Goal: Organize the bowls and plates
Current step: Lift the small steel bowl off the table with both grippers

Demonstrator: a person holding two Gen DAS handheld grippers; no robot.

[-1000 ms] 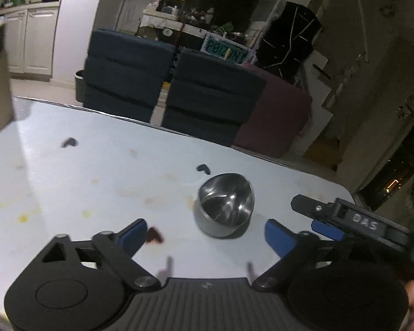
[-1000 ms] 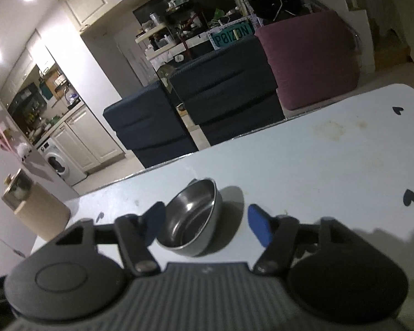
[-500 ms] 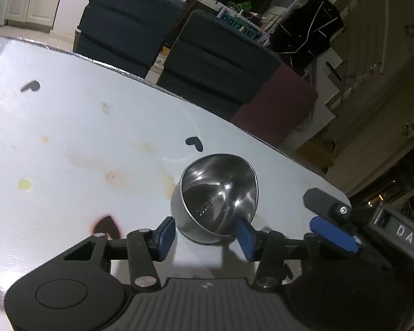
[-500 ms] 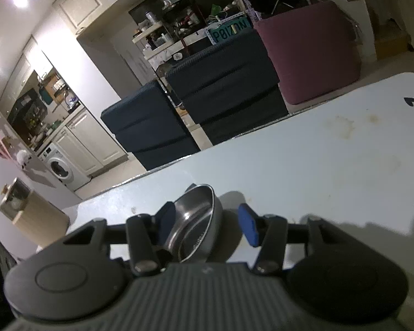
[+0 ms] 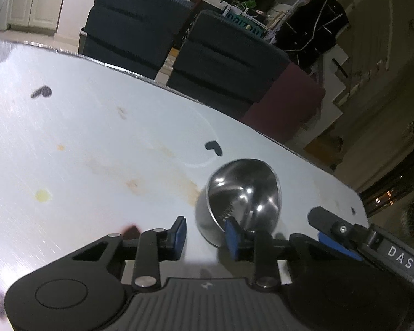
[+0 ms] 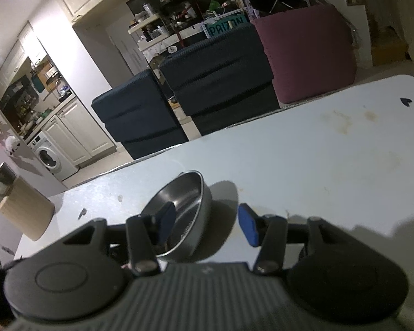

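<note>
In the left wrist view a deep steel bowl stands on the white table. My left gripper is open but narrowed and straddles the bowl's near wall. Its right pad sits inside the bowl and its left pad stays a little clear of the outside. My right gripper shows at the right edge. In the right wrist view a wider steel bowl lies low at the middle. My right gripper is open, with its left pad inside the bowl and its right pad apart from the wall. I cannot tell whether both views show one bowl.
A wooden canister stands at the table's left end. Two dark blue chairs and a maroon seat sit just past the far table edge. Black heart stickers and yellow stains mark the tabletop.
Both grippers have moved forward onto the bowls and narrowed. One pad of each is now inside a bowl rim, where earlier each bowl lay ahead of wide-open fingers.
</note>
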